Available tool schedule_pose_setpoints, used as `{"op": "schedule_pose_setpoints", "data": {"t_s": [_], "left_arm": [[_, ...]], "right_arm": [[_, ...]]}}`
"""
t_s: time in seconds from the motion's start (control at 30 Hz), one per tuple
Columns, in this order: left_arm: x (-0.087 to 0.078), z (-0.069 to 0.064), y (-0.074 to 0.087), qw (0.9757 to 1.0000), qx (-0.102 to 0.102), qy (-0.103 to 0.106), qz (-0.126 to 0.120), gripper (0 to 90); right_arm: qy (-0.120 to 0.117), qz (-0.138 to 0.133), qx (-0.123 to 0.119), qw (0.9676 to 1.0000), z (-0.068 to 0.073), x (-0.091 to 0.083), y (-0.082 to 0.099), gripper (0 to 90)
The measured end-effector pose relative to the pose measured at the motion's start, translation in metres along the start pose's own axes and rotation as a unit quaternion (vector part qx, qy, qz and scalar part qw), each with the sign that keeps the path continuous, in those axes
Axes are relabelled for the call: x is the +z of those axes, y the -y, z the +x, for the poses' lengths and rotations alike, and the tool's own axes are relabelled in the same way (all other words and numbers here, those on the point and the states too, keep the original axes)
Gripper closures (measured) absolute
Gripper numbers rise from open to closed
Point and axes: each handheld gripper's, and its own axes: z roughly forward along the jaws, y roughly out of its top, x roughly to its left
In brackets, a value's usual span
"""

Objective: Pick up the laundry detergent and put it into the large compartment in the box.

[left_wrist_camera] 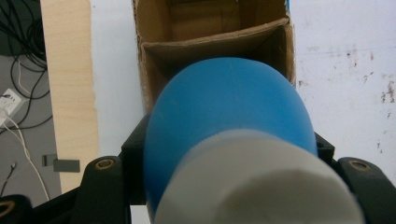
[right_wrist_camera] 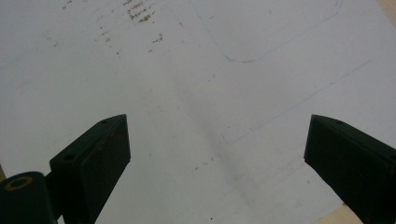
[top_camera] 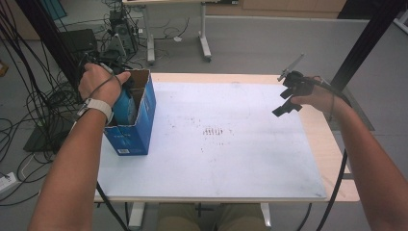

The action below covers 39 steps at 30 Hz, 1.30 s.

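A blue bottle point(left_wrist_camera: 229, 107) with a white cap point(left_wrist_camera: 257, 182) sits between the black jaws of my left gripper point(left_wrist_camera: 229, 154), which is shut on it. It hangs over the open top of a blue cardboard box point(left_wrist_camera: 215, 37), pointing down into the brown inside. In the high view the box point(top_camera: 137, 130) stands at the table's left edge, with the bottle point(top_camera: 124, 107) partly inside it under the person's left hand point(top_camera: 98, 84). My right gripper point(top_camera: 288, 103) hovers over the table's far right, open and holding nothing point(right_wrist_camera: 217, 154).
The white table top point(top_camera: 216, 144) carries faint brown specks near its middle. Its bare wooden edge point(top_camera: 332, 144) shows at the right. Cables and desk legs point(top_camera: 204, 45) lie on the floor beyond the table, and black frame posts point(top_camera: 365, 43) stand at both sides.
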Motion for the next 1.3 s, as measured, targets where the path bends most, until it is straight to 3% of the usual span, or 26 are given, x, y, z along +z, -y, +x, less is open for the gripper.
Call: {"op": "schedule_pose_setpoints", "data": {"t_s": [1.3], "left_arm": [[0.052,-0.005,0.010,0.9997,-0.001,0.001,0.025,39.2]], "right_arm": [[-0.005,0.004,0.009,0.9999,-0.003,0.005,0.006,7.2]]}}
